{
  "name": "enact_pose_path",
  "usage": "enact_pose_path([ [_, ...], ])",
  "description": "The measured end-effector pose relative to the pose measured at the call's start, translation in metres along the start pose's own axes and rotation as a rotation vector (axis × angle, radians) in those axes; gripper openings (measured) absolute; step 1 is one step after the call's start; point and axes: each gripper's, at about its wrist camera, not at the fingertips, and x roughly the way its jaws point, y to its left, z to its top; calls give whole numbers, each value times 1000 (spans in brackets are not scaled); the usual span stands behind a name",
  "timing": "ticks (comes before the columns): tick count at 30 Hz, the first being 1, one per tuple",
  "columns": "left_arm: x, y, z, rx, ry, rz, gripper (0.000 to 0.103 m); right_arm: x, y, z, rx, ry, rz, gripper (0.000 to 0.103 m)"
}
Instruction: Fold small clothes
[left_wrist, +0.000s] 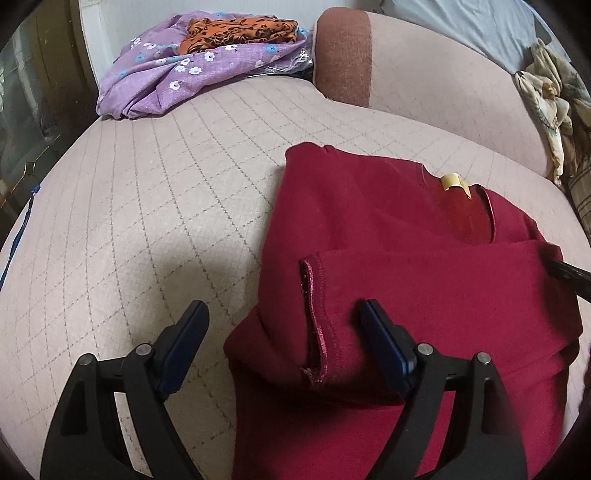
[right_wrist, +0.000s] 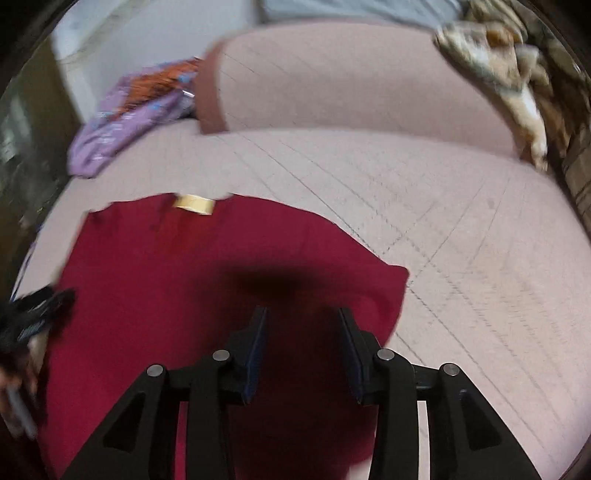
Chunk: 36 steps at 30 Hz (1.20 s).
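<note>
While a sleeve already lies folded across the red shirt (left_wrist: 424, 266) on the sofa seat (left_wrist: 166, 192), the body folds remain; the left tongs (left_wrist: 284, 332) stand wide apart around the cuff, the right tongs (right_wrist: 303, 332) part-open, gripping nothing.

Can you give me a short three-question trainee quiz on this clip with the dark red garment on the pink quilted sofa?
1. True or false: the left gripper is shut on the dark red knit garment.
2. What lies on the purple flowered cloth at the far end of the pink quilted sofa seat? A) an orange and black patterned cloth B) a white towel C) a book
3. Fill in: the small tag at the garment's neckline is pale ____.

Key: 1 false, its jaws stand open astride the hemmed sleeve cuff. 2 A. 3 yellow.
</note>
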Motion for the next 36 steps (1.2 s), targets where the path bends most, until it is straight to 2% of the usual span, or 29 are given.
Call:
enact_pose_path([
  [3, 1, 2, 0, -12, 7, -10, 85, 17, -12, 5, 60, -3, 0, 34],
  [6, 2, 3, 2, -18, 11, -14, 85, 2, -14, 4, 77, 10, 2, 39],
  [9, 1, 2, 1, -13, 6, -7, 85, -33, -4, -17, 23, -15, 21, 41],
  [11, 1, 1, 1, -8, 1, 0, 85, -48, -1, -35, 4, -32, 31, 51],
  [12, 0, 0, 0, -5, -3, 2, 85, -52, 1, -50, -6, -28, 31, 52],
  [15, -4, -2, -2, 12, -19, 12, 85, -32, 0, -69, -59, 7, -93, 53],
  [16, -7, -1, -4, 18, -20, 15, 85, -30, 0, -71, -64, 4, -105, 55],
  [19, -25, 2, -11, 30, -36, -4, 85, -45, -10, -72, 6, 8, -60, 54],
  [23, -56, 13, -25, -5, -33, -70, 85, -76, -9, -77, -2, -35, -45, 57],
  [25, -70, 16, -33, -23, -37, -73, 85, -83, -8, -81, 16, -44, -9, 57],
  [29, -101, 21, -55, -12, -57, -30, 85, -79, -8, -94, 69, 26, 23, 57],
  [31, -113, 24, -71, 9, -70, 2, 85, -96, -6, -106, 97, 3, 109, 57],
  [32, -117, 24, -79, 21, -61, 15, 85, -105, -2, -113, 87, -4, 125, 58],
  [36, -125, 27, -105, 32, -33, 32, 85, -128, 14, -141, 40, 2, 131, 62],
])
